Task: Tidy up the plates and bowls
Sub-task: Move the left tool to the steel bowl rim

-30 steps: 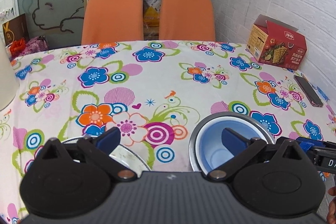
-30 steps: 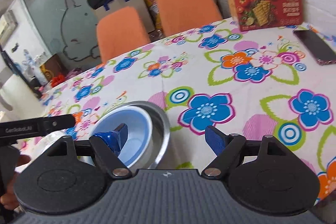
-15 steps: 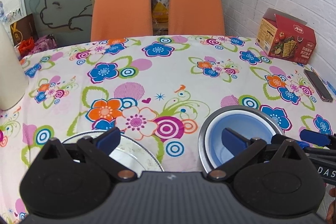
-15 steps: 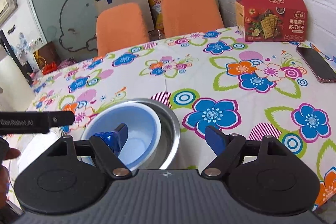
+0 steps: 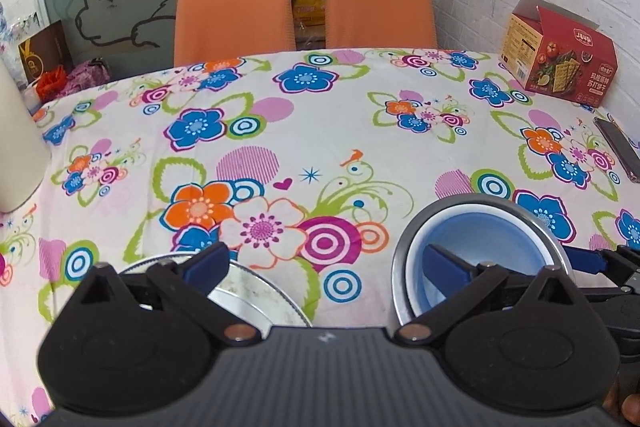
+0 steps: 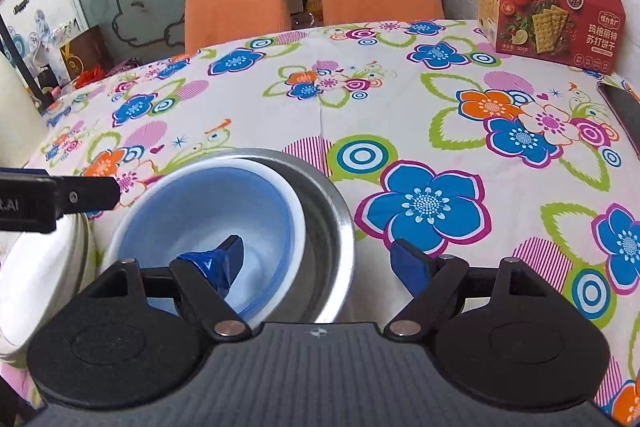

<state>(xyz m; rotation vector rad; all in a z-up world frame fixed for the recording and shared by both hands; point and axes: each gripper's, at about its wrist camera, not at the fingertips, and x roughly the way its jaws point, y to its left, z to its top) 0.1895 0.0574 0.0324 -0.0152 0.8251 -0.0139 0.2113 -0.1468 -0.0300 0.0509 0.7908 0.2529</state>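
**Blue bowl nested in steel bowl**

My right claw (image 6: 320, 261) gapes wide over the round, pale-blue plastic bowl (image 6: 208, 215) sitting inside the shiny steel bowl (image 6: 332, 211). My left claw (image 5: 322, 265), also spread, hovers above the white plate (image 5: 256, 301).

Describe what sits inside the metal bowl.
A blue bowl is nested in the metal bowl. The right claw hides its near side; its underside is unseen.

A bowl (image 6: 208, 223) sits nested inside a metal bowl (image 6: 332, 219) at the table's (image 5: 320, 131) near edge, with a plate (image 5: 256, 299) just to its left. Far right stands a cracker box (image 6: 552, 11), a phone (image 5: 618, 149) before it; two chairs (image 5: 304, 3) wait behind the table
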